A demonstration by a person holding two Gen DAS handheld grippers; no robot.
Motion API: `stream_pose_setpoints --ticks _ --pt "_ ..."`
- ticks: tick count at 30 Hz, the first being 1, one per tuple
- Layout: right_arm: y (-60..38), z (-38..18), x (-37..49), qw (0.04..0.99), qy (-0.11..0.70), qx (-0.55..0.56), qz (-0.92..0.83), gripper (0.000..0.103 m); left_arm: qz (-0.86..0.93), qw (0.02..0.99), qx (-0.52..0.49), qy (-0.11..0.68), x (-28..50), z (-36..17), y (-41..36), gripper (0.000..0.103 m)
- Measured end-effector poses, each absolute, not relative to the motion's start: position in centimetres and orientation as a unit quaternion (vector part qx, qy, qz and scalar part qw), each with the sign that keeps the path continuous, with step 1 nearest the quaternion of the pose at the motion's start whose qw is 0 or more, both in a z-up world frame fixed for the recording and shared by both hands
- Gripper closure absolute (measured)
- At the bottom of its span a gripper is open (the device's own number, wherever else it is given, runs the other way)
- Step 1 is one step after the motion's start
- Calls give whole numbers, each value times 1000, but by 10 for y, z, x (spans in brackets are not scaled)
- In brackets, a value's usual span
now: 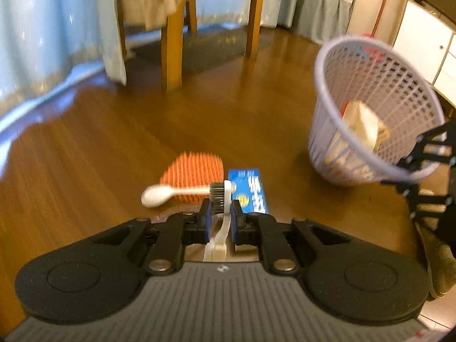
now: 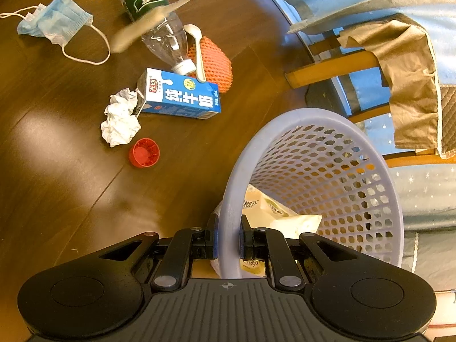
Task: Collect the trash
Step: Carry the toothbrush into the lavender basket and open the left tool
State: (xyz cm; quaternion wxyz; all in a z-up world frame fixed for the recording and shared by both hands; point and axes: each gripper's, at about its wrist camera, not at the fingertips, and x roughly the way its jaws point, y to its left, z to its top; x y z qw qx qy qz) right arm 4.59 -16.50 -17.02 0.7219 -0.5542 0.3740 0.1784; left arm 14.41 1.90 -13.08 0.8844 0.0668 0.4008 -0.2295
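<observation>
Floor room: the wooden floor (image 2: 57, 171) is bare on the near left; the trash sits bunched toward the far middle.
Edges: curtain (image 1: 42, 42) and chair legs (image 1: 172, 45) bound the far side; the basket (image 2: 313, 188) stands at near right, tilted, its rim toward me.
Left gripper (image 1: 221, 216): my fingers are narrow, clamped on a toothbrush (image 1: 225, 213) that stands upright between the pads, bristles up; I point steeply down above the carton (image 1: 250, 191).
Right gripper (image 2: 228, 239): my fingers are pinched on the basket rim, one pad outside, one inside; angled down.
Basket contents: a pale packet (image 2: 285, 216) lies inside.
Trash on floor: carton (image 2: 182, 97) with crumpled paper (image 2: 119, 119) touching its left end; red cap (image 2: 144, 152) just nearer; bottle (image 2: 159, 22) beyond, its cap end by the carton; spoon (image 2: 198, 54) lying on orange netting (image 2: 216, 62); mask (image 2: 54, 20) at far left, apart.
</observation>
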Motion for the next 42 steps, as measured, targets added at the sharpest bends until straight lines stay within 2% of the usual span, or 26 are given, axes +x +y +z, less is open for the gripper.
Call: stream_pose_setpoints --ticks 15,25,31,33,35,42 --pt "-163 -172 45 717 368 -564 180 93 -252 906 53 336 138 -37 12 93" --pt "-167 -174 39 710 361 -577 181 93 -355 882 55 304 141 22 -60 93" --pt "-172 -173 36 712 362 -573 182 94 -405 865 45 294 153 23 -118 93" --pt "-174 -173 37 714 362 -571 179 94 -415 853 49 312 162 14 -139 90" --pt "-174 -171 39 717 365 -567 178 94 -414 854 44 313 168 5 -149 83" --pt "-176 -170 39 719 364 -565 176 93 -386 864 39 320 173 -2 -126 78"
